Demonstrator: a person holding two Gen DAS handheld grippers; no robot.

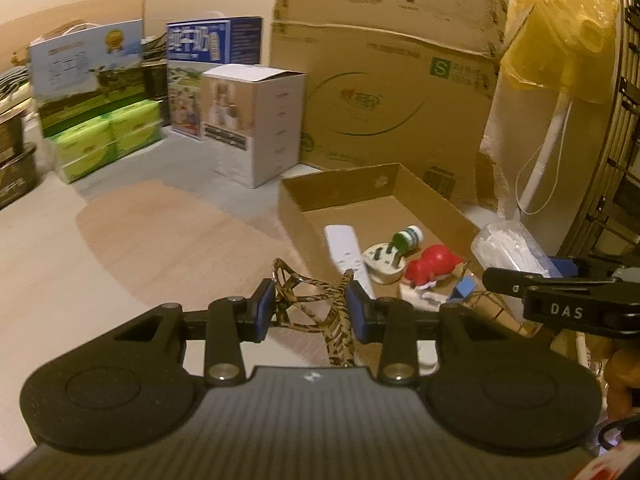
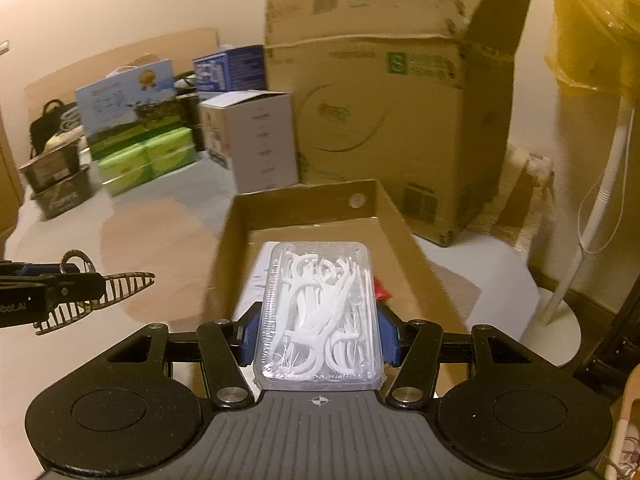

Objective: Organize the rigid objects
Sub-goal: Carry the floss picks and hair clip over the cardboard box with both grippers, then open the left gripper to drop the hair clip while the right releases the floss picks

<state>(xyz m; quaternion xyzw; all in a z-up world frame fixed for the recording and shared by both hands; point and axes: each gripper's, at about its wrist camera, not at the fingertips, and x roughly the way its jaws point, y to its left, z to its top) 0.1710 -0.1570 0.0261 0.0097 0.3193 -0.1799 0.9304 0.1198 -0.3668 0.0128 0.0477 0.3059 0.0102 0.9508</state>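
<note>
My left gripper (image 1: pixel 310 312) is shut on a tortoiseshell hair claw clip (image 1: pixel 320 300), held just left of a shallow cardboard tray (image 1: pixel 360 190). In the tray lie a white remote (image 1: pixel 344 250), a white plug (image 1: pixel 382 262), a small green-capped bottle (image 1: pixel 408 238) and a red toy (image 1: pixel 432 264). My right gripper (image 2: pixel 320 332) is shut on a clear box of white floss picks (image 2: pixel 320 308), held over the near part of the tray (image 2: pixel 304 204). The left gripper (image 2: pixel 68 278) with the clip (image 2: pixel 120 284) shows at the left of the right wrist view. The right gripper (image 1: pixel 528 270) shows at the right of the left wrist view.
A big cardboard box (image 1: pixel 392 100) stands behind the tray, with a white carton (image 1: pixel 256 128) and green tissue packs (image 1: pixel 108 136) further left. A white pole with a yellow bag (image 1: pixel 560 40) on top stands at the right. Pale floor (image 1: pixel 140 240) lies left of the tray.
</note>
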